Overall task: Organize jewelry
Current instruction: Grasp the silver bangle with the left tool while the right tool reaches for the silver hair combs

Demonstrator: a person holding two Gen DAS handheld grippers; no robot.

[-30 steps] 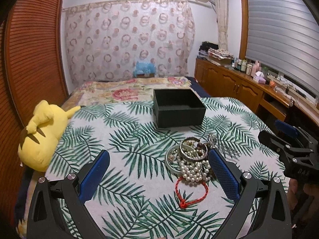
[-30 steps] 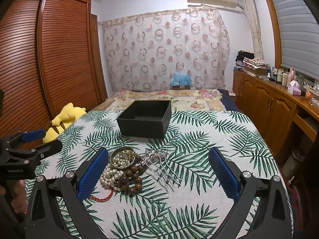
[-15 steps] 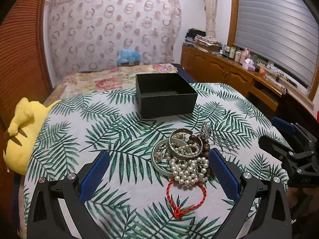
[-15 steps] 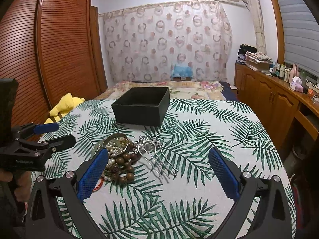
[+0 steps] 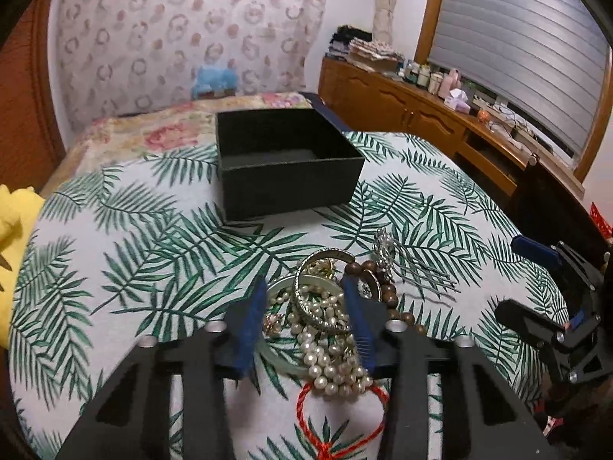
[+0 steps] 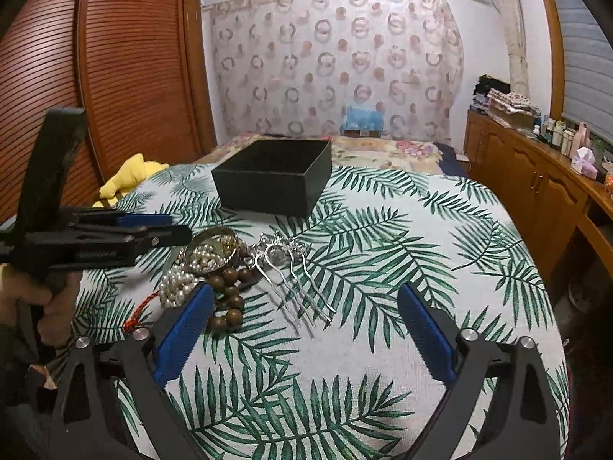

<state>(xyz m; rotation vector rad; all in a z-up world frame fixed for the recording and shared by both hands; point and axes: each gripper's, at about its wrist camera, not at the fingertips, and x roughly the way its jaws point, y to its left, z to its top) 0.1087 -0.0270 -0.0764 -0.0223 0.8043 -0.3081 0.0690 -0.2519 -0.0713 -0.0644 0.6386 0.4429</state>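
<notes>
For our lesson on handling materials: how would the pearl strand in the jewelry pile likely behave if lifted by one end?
The pearl strand lies in loose heaped loops, so it would probably hang limp. It is tangled with the silver bangle and touches the red cord bracelet, so neighbours may drag along. Its round glossy beads might slip between the left gripper's closing jaws.

Bare leaf-print cloth lies open right of the silver hair comb and between the jewelry heap and the black box. The left gripper, jaws closing, straddles the heap; the right gripper hangs wide over free cloth. The yellow plush blocks the left edge.
</notes>
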